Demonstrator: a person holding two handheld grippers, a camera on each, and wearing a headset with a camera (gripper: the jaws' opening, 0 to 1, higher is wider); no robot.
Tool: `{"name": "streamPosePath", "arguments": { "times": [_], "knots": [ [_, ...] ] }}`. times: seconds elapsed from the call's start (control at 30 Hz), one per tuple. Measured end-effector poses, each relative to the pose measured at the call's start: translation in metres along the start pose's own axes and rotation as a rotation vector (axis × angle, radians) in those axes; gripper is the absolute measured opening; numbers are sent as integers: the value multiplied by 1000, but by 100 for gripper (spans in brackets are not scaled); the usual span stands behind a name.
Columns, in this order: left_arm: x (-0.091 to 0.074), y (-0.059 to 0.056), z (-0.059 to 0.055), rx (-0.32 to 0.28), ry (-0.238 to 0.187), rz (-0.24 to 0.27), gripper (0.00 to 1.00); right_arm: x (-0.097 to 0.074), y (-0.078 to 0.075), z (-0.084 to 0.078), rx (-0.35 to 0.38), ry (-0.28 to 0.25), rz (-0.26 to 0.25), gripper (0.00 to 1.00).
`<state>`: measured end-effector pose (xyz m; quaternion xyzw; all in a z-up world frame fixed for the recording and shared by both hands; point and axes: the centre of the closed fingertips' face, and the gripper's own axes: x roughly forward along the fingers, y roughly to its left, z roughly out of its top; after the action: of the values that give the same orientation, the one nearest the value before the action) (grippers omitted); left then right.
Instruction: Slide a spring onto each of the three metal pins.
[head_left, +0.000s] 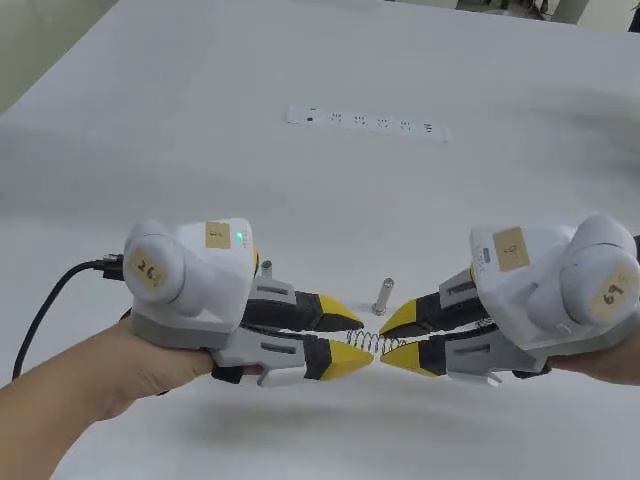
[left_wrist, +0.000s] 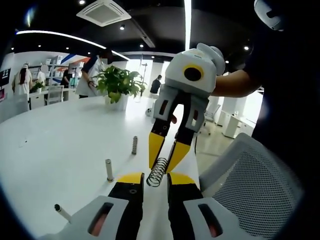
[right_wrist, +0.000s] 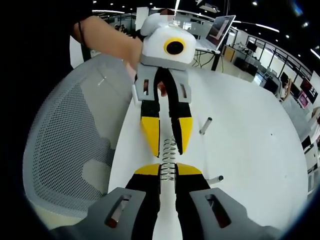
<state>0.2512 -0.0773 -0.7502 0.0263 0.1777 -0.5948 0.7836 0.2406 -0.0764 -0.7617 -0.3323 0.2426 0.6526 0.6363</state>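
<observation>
A small metal spring (head_left: 368, 345) spans the gap between my two grippers, just above the white table (head_left: 200, 150). The left gripper (head_left: 362, 340) grips one end of it, the right gripper (head_left: 392, 338) the other. In the left gripper view the spring (left_wrist: 156, 172) sits between the left gripper's (left_wrist: 156, 178) yellow tips, with the right gripper (left_wrist: 165, 157) meeting it from above. A bare upright pin (head_left: 382, 296) stands just behind the tips. A second pin (left_wrist: 134, 145) wears a spring, and a third pin (left_wrist: 62, 212) leans at the lower left.
A white power strip (head_left: 365, 123) lies far back on the table. A black cable (head_left: 50, 300) trails from the left gripper. A grey mesh chair (right_wrist: 65, 140) stands beside the table edge. A potted plant (left_wrist: 117, 82) and people are in the background.
</observation>
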Motion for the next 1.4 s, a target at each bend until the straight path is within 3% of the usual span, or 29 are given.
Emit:
{"name": "streamPosePath", "arguments": {
  "times": [0.53, 1.4],
  "knots": [
    [1, -5, 3, 1, -13, -19, 2, -3, 0, -2, -28, 4, -8, 8],
    [-2, -11, 4, -5, -7, -32, 1, -2, 7, 4, -24, -24, -1, 9]
  ]
}}
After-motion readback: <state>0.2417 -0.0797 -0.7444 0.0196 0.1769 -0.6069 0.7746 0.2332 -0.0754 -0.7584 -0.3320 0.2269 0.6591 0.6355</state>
